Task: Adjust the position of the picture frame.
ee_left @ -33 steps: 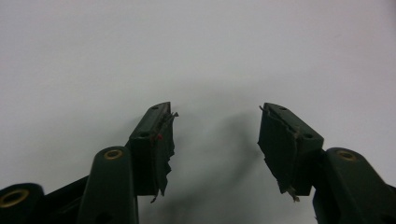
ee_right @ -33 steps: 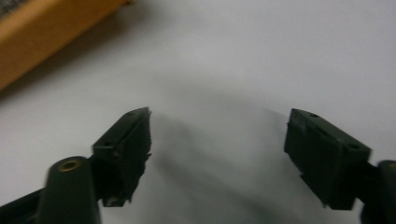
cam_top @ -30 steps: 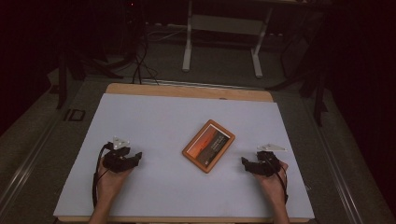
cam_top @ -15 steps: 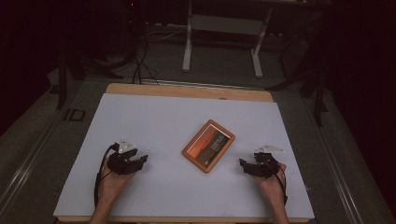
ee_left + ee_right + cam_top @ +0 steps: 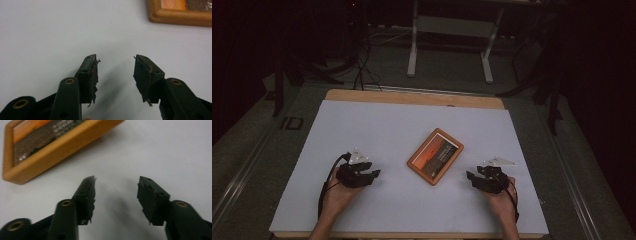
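A wood-framed picture (image 5: 435, 156) lies flat near the centre of the white counter (image 5: 377, 125), turned at an angle; its frame is orange-brown and the print inside shows an orange band over a dark area w/ small pale lettering, too small to read.

The left gripper (image 5: 373, 174) sits well to the left of the picture and a bit nearer the person, held in the left hand (image 5: 337, 196), w/ a black cable looping back along the wrist. Its tips point toward the picture. In the left gripper view the left gripper (image 5: 115, 65) has its jaws spread w/ bare counter between the pads; nothing pinched. The jaws have just been closing partway. A corner of the picture (image 5: 180, 15) shows at the top right of that view, well clear of the tips.

The right gripper (image 5: 471, 177) is to the right of the picture, near its lower right corner but apart from it, held in the right hand (image 5: 501, 200). Its tips also point toward the picture. In the right gripper view the right gripper (image 5: 117, 185) stands spread too, jaws having just been closing, w/ only counter between them. The picture (image 5: 50, 147) lies ahead and to the left of those tips, not touching.
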Demonstrator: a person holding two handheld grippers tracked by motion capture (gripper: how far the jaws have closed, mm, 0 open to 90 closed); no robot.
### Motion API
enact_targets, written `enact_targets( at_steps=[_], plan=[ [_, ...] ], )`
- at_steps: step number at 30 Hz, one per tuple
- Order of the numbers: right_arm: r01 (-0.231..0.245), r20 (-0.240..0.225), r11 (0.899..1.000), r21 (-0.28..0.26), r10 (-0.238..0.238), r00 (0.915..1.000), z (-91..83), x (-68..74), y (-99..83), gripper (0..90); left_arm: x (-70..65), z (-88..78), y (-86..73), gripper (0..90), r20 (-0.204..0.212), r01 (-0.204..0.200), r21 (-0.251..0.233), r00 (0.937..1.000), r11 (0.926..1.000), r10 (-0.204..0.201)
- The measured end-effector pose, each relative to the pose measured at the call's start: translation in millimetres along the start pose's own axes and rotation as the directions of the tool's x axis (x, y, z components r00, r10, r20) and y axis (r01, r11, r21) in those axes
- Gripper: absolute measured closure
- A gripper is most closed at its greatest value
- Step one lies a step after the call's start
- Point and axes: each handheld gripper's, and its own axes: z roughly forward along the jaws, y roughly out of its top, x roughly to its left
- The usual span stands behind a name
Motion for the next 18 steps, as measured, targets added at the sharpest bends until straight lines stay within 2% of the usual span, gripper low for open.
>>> enact_targets(
  at_steps=[2,5,7,8,10,11,15,18],
  plan=[
    [0.015,-0.01,1.0,-0.003,-0.015,0.9998,-0.9,2.8,1.2,58.0,-0.4,1.5,4.1,56.1,0.009,-0.001,-0.008,1.0,1.0,0.001],
    [0.05,-0.021,0.999,-0.013,-0.05,0.9985,-2.8,7.7,3.4,73.1,-2.6,6.6,9.5,60.3,0.028,-0.012,-0.009,0.9995,0.9999,0.012],
    [0.07,-0.018,0.997,-0.034,-0.07,0.9973,-5.7,11.0,5.2,85.4,-4.6,9.6,11.9,68.1,0.037,-0.018,-0.009,0.9991,0.9998,0.018],
    [0.07,-0.015,0.997,-0.04,-0.071,0.9974,-6.8,12.0,5.9,89.8,-5.9,11.2,13.7,75.0,0.046,-0.026,-0.015,0.9986,0.9996,0.026],
    [0.072,-0.004,0.996,-0.053,-0.072,0.9974,-9.3,14.3,8.2,89.9,-7.2,13.1,16.0,87.6,0.049,-0.024,-0.024,0.9985,0.9994,0.025],
    [0.076,-0.004,0.996,-0.055,-0.076,0.9971,-9.7,14.9,8.8,89.9,-7.4,14.7,17.6,89.3,0.05,-0.019,-0.028,0.9985,0.9994,0.021],
    [0.071,-0.009,0.996,-0.051,-0.072,0.9974,-7.8,17.3,10.2,89.3,-8.7,20.3,24.4,89.1,0.046,-0.03,-0.026,0.9985,0.9992,0.031],
    [0.067,-0.02,0.997,-0.037,-0.068,0.9975,-4.5,18.7,10.3,81.2,-9.0,23.4,31.2,83.3,0.045,-0.028,-0.039,0.9985,0.9988,0.03]
  ],
)
